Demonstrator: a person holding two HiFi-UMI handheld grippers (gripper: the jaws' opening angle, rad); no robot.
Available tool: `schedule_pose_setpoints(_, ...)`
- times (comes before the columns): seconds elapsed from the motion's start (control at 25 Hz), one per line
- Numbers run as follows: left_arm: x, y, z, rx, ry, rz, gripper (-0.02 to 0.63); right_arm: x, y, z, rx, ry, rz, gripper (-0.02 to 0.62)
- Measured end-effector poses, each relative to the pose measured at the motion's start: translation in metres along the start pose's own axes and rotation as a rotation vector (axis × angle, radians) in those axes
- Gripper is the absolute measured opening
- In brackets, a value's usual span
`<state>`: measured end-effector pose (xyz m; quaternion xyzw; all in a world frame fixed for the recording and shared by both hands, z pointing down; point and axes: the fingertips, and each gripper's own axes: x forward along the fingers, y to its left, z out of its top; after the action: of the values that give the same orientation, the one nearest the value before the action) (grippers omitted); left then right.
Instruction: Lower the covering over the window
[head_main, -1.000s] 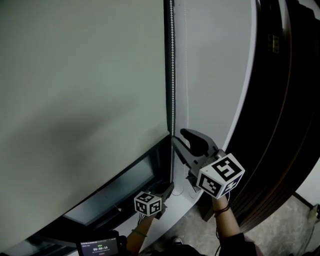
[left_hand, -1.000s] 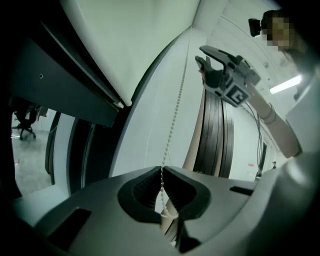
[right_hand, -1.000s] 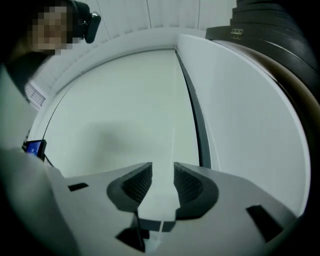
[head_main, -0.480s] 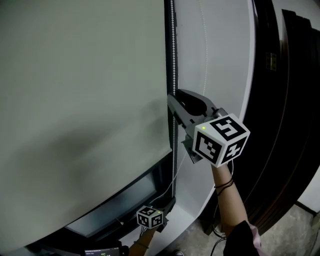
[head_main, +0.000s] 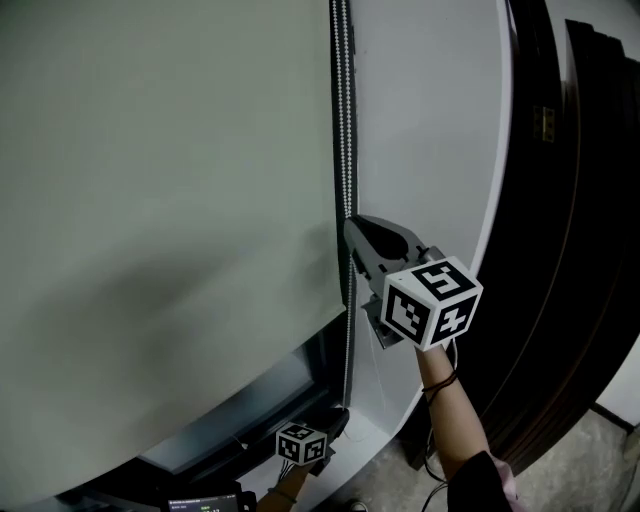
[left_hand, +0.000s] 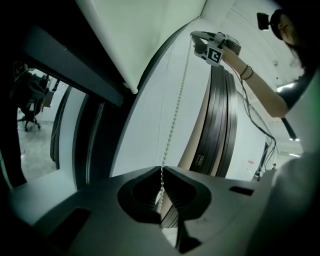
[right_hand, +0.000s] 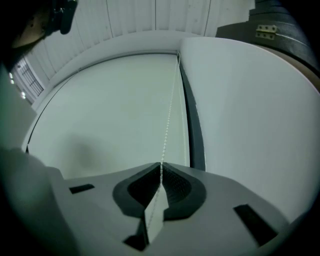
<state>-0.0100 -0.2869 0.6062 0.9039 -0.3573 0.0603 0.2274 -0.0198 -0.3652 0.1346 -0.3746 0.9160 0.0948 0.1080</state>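
The blind (head_main: 170, 200) is covering most of the left and centre of the frame. Its bottom edge is slanting toward the lower left, and a strip of window (head_main: 250, 395) is showing uncovered beneath it. The bead chain (head_main: 346, 120) is hanging along the blind's right edge, running from the top of the frame to the bottom.

At mid-frame the right gripper (head_main: 351, 228) is sitting on the chain. Its jaws have just been closing, and its own view is showing them pinching the beads (right_hand: 169, 112) between the pads. At bottom centre the left gripper (head_main: 340, 412) is clamping the chain (left_hand: 175, 112) low down, jaws together on it.

Risks, as I am judging them:
- Both grippers are gripping one loop. If the upper one is pulling while the lower one is not letting go, the chain is only straining between them and the blind is not moving.
- Two strands are running close together, and I cannot tell which strand each gripper is on. Pulling the wrong one would be raising the blind.
- The pads are pinching small beads at their very tips, so a sharp tug may be slipping the chain free.
- Pulling out from the wall (head_main: 430, 150) instead of straight down could be jamming the beads up top, out of frame.
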Motion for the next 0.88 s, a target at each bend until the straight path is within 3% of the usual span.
schedule_pose_setpoints(0.16,-0.008,0.0,-0.041,0.033,0.116,-0.022,0.014,-0.014,-0.001,-0.043,0.01,0.034,-0.048,0.02)
schedule_pose_setpoints(0.28,-0.019,-0.004,-0.035,-0.022,0.036,-0.047,0.03,-0.024,-0.001,-0.075,0.015,0.089,-0.069,0.02)
schedule_pose_setpoints(0.4,-0.033,0.003,0.008,-0.058,-0.144,-0.025,0.055,-0.034,0.0,-0.119,0.033,0.172,-0.081,0.02)
schedule_pose_setpoints(0.48,-0.042,0.003,0.046,-0.027,-0.234,-0.034,0.057,-0.045,0.004,-0.157,0.05,0.23,-0.088,0.02)
schedule_pose_setpoints(0.76,-0.078,-0.047,0.203,0.199,-0.473,-0.133,0.058,-0.085,0.035,-0.252,0.13,0.355,-0.092,0.02)
schedule_pose_setpoints(0.88,-0.079,-0.072,0.264,0.299,-0.522,-0.167,0.076,-0.099,0.05,-0.278,0.158,0.395,-0.081,0.02)
